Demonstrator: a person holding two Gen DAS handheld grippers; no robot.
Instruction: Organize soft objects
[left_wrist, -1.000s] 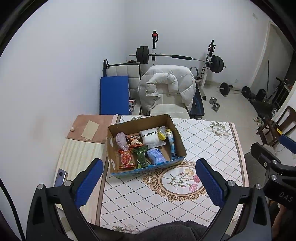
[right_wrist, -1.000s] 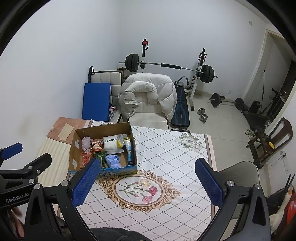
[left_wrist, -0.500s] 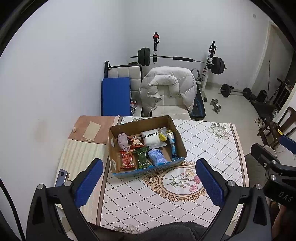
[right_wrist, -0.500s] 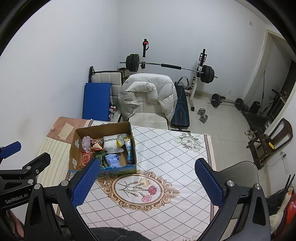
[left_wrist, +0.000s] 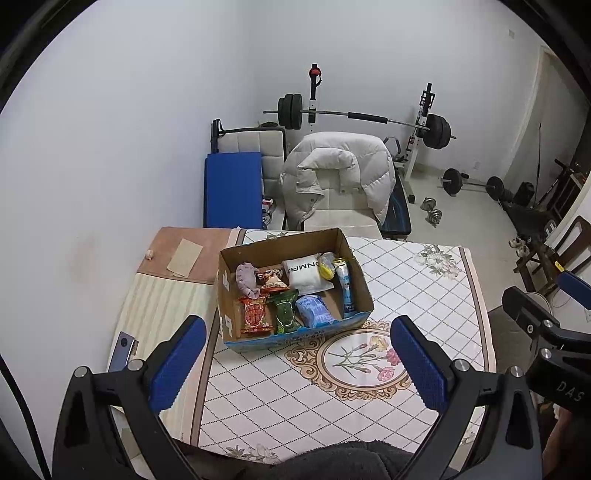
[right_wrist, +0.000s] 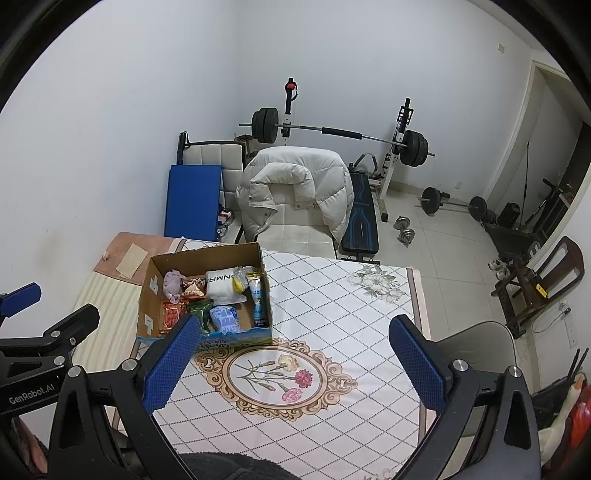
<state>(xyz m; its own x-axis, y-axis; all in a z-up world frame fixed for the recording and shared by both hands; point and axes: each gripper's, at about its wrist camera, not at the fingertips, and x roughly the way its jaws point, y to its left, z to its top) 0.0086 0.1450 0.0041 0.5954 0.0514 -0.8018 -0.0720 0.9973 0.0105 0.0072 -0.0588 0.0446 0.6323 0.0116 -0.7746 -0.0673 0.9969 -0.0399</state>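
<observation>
An open cardboard box (left_wrist: 352, 264) stands on the table at the left of the floral cloth; it also shows in the right wrist view (right_wrist: 147, 291). In it lie a purple soft toy (left_wrist: 246, 280), a white packet (left_wrist: 303, 271), a red snack bag (left_wrist: 255, 314), a green bag (left_wrist: 286, 312), a blue pack (left_wrist: 314, 309), a yellow item (left_wrist: 325, 267) and a tube (left_wrist: 345, 286). My left gripper (left_wrist: 295, 363) is open and empty, held above the table in front of the box. My right gripper (right_wrist: 291, 363) is open and empty over the flower medallion (right_wrist: 273, 373).
The table cloth (left_wrist: 413, 295) has a striped mat (left_wrist: 159, 306) to its left with a phone (left_wrist: 122, 350) on it. A chair with a white puffer jacket (left_wrist: 340, 173) stands behind the table. Barbell rack (left_wrist: 362, 118), dumbbells and chairs fill the room behind.
Both grippers have drifted slightly; the box sits a little further right in the left view. Nothing was taken or released.
</observation>
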